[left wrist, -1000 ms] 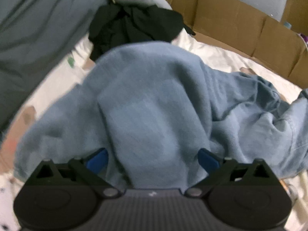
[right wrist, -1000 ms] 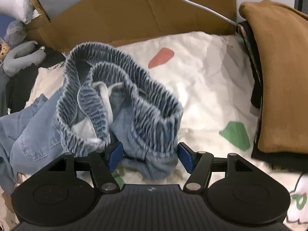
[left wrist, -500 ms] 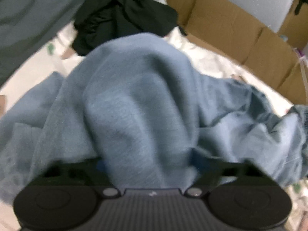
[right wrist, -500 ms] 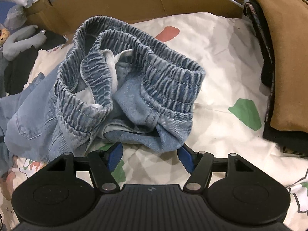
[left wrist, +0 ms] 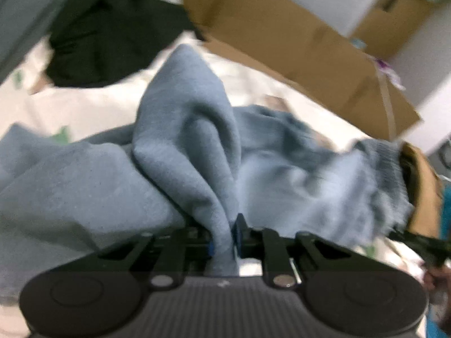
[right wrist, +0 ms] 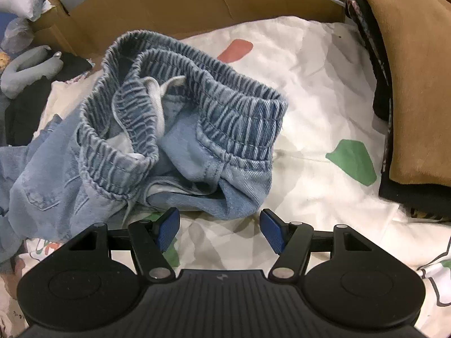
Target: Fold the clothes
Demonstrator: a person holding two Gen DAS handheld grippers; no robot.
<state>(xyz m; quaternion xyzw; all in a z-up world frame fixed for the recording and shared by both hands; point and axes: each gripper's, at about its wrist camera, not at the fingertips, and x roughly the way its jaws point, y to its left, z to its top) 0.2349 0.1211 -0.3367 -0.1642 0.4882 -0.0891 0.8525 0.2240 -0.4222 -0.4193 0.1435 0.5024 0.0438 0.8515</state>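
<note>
— How many garments are out on the sheet [right wrist: 318, 90]?

— One pair of jeans [right wrist: 180, 140] in play, crumpled in a heap near the middle. Its elastic waistband stands up in loops in front of the right gripper [right wrist: 220, 231].

— And the grippers?

— Two. The right one hangs just short of the jeans, jaws apart, nothing between them, and its blue pads [right wrist: 168, 226] are clear of the denim. The left gripper [left wrist: 225, 242] has its jaws closed on a fold of the pale blue fabric [left wrist: 186, 129], which rises in a peak above it. That view is blurred, so I can't tell which part of the garment it is.

— Anything else around?

— One stack of folded clothes [right wrist: 417, 90] at the right, a brown piece on top and dark ones under it. One black heap [left wrist: 107, 36] at the far left. Cardboard [right wrist: 197, 0] runs along the back edge. A grey stuffed toy [right wrist: 28, 70] lies in the left corner.
</note>
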